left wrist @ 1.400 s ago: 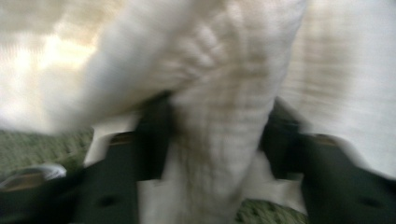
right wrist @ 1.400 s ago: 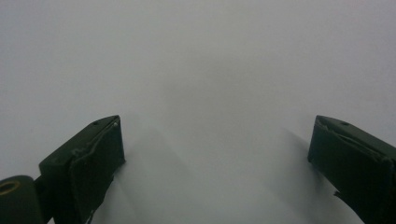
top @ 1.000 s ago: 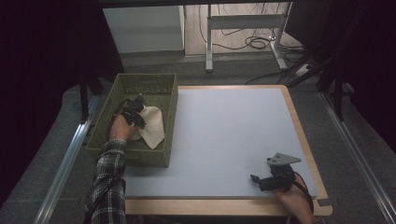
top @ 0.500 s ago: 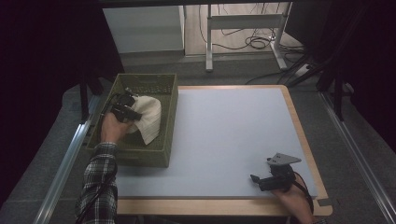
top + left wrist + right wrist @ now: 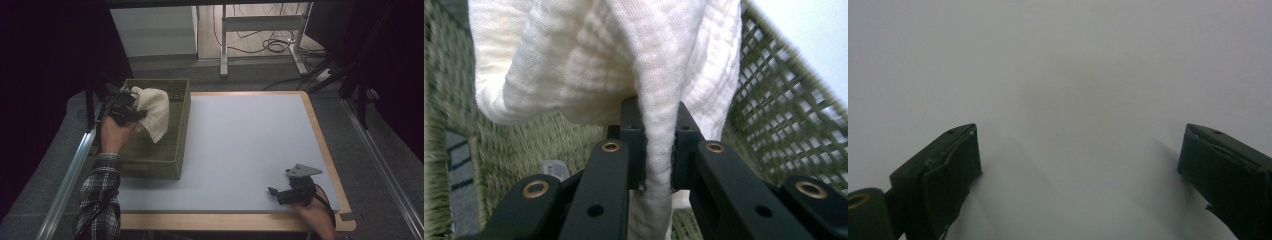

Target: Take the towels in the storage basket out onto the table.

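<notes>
A cream-white cloth (image 5: 154, 111) hangs above the olive mesh basket (image 5: 176, 150) at the table's left. My left gripper (image 5: 136, 114) is shut on a fold of it. In the left gripper view the cloth (image 5: 614, 65) is pinched between the two black jaws and drapes over the basket's wall (image 5: 774, 115). My right gripper (image 5: 274, 192) rests low on the pale mat near the table's front right edge. Its jaws stand wide apart in the right gripper view, with nothing between its fingers (image 5: 943, 170).
A pale blue-grey mat (image 5: 245, 145) covers the wooden table (image 5: 320, 125). A metal rail (image 5: 70, 170) runs along the left side. Table legs and cables (image 5: 270, 45) lie on the floor beyond the far edge.
My left gripper has lifted the cloth up out of the basket and toward its far end. The right gripper has stayed in place.
</notes>
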The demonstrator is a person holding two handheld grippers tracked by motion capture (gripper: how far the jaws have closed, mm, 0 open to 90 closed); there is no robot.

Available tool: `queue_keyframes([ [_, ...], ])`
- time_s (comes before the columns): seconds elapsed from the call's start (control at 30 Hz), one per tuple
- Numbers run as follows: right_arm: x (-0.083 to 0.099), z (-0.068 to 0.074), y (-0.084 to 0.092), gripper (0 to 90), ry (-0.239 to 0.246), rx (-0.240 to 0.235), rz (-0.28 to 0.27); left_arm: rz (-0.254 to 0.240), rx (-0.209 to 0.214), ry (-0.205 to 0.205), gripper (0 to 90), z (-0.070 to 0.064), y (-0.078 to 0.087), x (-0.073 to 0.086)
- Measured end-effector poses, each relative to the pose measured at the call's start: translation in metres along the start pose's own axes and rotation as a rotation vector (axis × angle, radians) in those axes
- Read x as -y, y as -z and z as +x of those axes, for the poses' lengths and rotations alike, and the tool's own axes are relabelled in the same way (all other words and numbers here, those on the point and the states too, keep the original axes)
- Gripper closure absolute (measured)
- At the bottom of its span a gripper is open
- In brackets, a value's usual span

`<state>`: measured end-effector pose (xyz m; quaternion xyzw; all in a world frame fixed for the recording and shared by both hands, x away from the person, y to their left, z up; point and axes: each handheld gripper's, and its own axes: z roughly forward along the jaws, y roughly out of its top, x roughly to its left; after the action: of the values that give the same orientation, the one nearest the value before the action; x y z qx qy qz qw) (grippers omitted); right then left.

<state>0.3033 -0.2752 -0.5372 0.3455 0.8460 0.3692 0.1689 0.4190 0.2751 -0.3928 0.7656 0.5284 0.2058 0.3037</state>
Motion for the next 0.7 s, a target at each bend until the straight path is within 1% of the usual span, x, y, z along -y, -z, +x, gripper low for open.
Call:
queue_keyframes([
  [0.07, 0.000, 0.000, 0.000, 3.5, 0.000, 0.000, 0.000, -0.035, 0.009, 0.005, 81.3, 0.000, 0.007, -0.002],
  [0.2, 0.000, 0.000, 0.000, 3.5, 0.001, 0.000, 0.000, -0.069, 0.011, -0.001, 81.3, -0.003, 0.016, -0.006],
  [0.33, 0.000, 0.000, 0.000, 3.6, 0.000, 0.000, 0.000, -0.117, 0.011, 0.005, 81.3, -0.005, 0.027, -0.010],
  [0.4, 0.000, 0.000, 0.000, 3.5, 0.000, 0.000, 0.000, -0.135, 0.023, 0.009, 81.3, -0.006, 0.030, -0.012],
  [0.43, 0.000, 0.000, 0.000, 3.5, 0.000, 0.000, 0.000, -0.146, 0.022, 0.008, 81.3, -0.007, 0.033, -0.013],
  [0.57, 0.000, 0.000, 0.000, 3.6, 0.000, 0.000, 0.000, -0.170, 0.037, -0.003, 81.3, -0.013, 0.038, -0.018],
  [0.7, 0.000, 0.000, 0.000, 3.6, 0.000, -0.001, 0.000, -0.185, 0.049, -0.021, 81.3, -0.021, 0.039, -0.023],
])
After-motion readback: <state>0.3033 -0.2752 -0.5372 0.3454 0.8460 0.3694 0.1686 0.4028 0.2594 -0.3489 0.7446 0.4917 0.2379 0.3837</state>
